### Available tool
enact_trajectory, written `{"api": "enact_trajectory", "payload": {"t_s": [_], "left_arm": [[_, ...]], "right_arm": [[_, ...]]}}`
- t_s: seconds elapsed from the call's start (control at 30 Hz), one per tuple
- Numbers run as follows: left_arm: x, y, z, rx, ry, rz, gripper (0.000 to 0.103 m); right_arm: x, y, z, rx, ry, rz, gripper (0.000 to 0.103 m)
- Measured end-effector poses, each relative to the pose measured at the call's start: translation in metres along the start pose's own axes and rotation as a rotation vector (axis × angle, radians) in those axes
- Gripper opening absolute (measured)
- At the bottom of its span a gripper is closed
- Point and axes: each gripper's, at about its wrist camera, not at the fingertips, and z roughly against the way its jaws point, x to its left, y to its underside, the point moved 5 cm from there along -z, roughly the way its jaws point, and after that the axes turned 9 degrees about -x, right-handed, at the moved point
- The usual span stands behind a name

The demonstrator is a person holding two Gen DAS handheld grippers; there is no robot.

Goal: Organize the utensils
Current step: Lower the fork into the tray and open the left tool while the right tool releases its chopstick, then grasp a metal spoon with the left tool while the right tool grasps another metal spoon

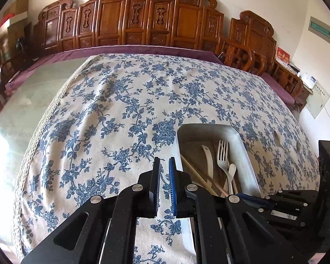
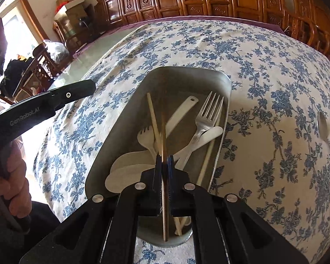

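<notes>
A metal tray (image 2: 129,110) sits on the floral tablecloth and holds a metal fork (image 2: 206,118), white plastic spoons (image 2: 211,133), a white plastic fork (image 2: 146,135), a white spatula (image 2: 180,112) and loose chopsticks (image 2: 153,116). My right gripper (image 2: 164,160) is shut on a brown chopstick (image 2: 163,136) above the tray. In the left wrist view my left gripper (image 1: 164,165) hovers over the cloth just left of the tray (image 1: 245,149), jaws nearly closed with a narrow gap, holding nothing. The fork (image 1: 222,156) also shows there.
The floral tablecloth (image 1: 125,110) covers most of a glass-topped table (image 1: 28,92). A metal spoon (image 2: 323,125) lies on the cloth right of the tray. Carved wooden screens (image 1: 143,22) and chairs (image 1: 239,55) stand behind the table.
</notes>
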Motion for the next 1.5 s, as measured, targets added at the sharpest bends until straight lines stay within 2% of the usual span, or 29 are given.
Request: {"api": "enact_trajectory", "payload": {"t_s": [0.37,0.63,0.8,0.9,1.03,1.13,1.17,1.23,1.3,1.5], "left_arm": [[-0.009,0.000,0.001,-0.004,0.002,-0.012,0.007],[-0.031,-0.004,0.004,-0.022,0.031,-0.033,0.007],[-0.059,-0.003,0.007,-0.034,0.065,-0.066,0.008],[-0.080,0.001,0.006,-0.036,0.092,-0.094,0.027],[-0.100,0.004,0.004,-0.030,0.111,-0.108,0.031],[-0.112,0.005,0.004,-0.034,0.125,-0.117,0.042],[-0.117,0.007,0.004,-0.032,0.124,-0.126,0.044],[-0.125,0.009,0.004,-0.029,0.129,-0.133,0.046],[-0.132,0.009,0.004,-0.030,0.131,-0.133,0.055],[-0.162,0.010,0.005,-0.036,0.146,-0.169,0.058]], "right_arm": [[0.001,-0.005,0.012,-0.039,-0.024,0.027,0.007],[-0.021,-0.011,0.053,-0.111,0.000,0.029,0.007],[-0.065,-0.004,0.091,-0.150,0.081,0.042,0.007],[-0.100,0.001,0.106,-0.160,0.141,0.040,0.007],[-0.155,0.011,0.120,-0.157,0.226,0.017,0.007],[-0.190,0.019,0.127,-0.154,0.284,0.005,0.008],[-0.205,0.023,0.131,-0.153,0.307,-0.006,0.011],[-0.227,0.030,0.135,-0.157,0.340,-0.028,0.023],[-0.249,0.037,0.137,-0.156,0.372,-0.054,0.025],[-0.296,0.049,0.130,-0.127,0.432,-0.074,0.033]]}}
